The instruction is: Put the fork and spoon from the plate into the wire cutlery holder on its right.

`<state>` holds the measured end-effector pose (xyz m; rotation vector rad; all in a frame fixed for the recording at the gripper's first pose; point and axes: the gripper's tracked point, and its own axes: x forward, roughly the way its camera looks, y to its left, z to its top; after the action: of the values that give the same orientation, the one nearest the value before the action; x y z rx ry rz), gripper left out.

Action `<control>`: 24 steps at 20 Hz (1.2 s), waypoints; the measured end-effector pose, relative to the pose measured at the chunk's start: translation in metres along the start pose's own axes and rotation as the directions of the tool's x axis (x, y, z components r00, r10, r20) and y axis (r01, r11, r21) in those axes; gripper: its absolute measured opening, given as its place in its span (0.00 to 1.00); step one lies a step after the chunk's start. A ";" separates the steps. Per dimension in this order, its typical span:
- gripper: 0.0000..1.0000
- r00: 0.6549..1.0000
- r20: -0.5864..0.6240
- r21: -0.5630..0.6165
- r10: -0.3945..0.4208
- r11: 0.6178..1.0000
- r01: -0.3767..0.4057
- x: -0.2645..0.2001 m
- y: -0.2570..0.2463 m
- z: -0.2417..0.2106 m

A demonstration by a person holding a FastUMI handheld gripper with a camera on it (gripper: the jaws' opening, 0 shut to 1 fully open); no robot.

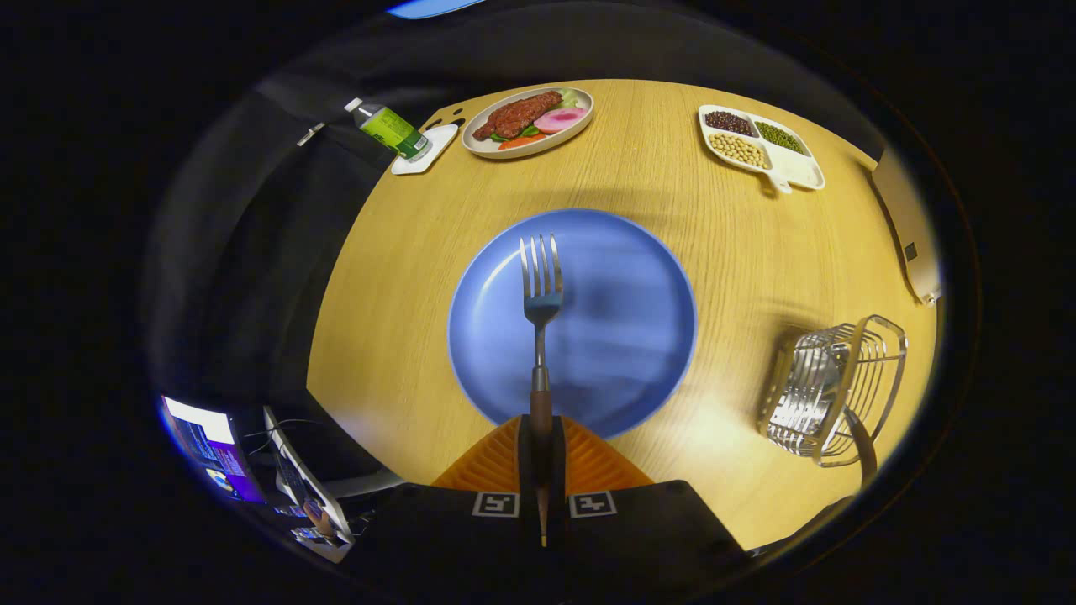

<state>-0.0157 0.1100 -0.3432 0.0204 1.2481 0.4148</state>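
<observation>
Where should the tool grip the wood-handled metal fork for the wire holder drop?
As now: the tool is shut on the slim brown wooden handle of the metal fork, coming from its butt end, tines ahead over the round blue plate. The handle is straight and narrow, the head flares.

Gripper (540,449) fingers clamped w/ fork (540,290) handle between

Fork (541,290): metal tines, brown handle, above blue plate (622,336). Wire cutlery holder (828,391) right of plate, brown-handled utensil (862,441) inside.
</observation>
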 end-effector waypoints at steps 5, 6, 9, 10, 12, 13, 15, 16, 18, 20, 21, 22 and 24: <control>0.07 0.997 -0.076 -0.097 -0.031 0.995 0.024 -0.066 -0.030 -0.014; 0.07 0.994 -0.095 -0.126 -0.052 0.991 0.040 -0.080 -0.040 -0.017; 0.07 0.983 -0.153 -0.180 -0.099 0.981 0.070 -0.112 -0.066 -0.025; 0.07 0.979 -0.171 -0.188 -0.113 0.979 0.080 -0.122 -0.075 -0.028; 0.07 0.969 -0.203 -0.191 -0.142 0.976 0.103 -0.139 -0.097 -0.031; 0.07 0.963 -0.220 -0.189 -0.154 0.975 0.113 -0.147 -0.106 -0.034; 0.07 0.946 -0.267 -0.201 -0.183 0.971 0.131 -0.160 -0.127 -0.039; 0.07 0.933 -0.296 -0.216 -0.205 0.966 0.143 -0.167 -0.139 -0.042; 0.07 0.903 -0.352 -0.239 -0.247 0.956 0.168 -0.175 -0.162 -0.044; 0.07 0.879 -0.400 -0.242 -0.259 0.955 0.172 -0.173 -0.173 -0.040; 0.07 0.866 -0.430 -0.240 -0.257 0.957 0.165 -0.173 -0.176 -0.039; 0.07 0.851 -0.459 -0.238 -0.256 0.958 0.160 -0.171 -0.180 -0.039; 0.07 0.821 -0.507 -0.243 -0.263 0.957 0.156 -0.166 -0.187 -0.035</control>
<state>-0.0348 -0.1231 -0.2474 -0.4248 1.7378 0.3545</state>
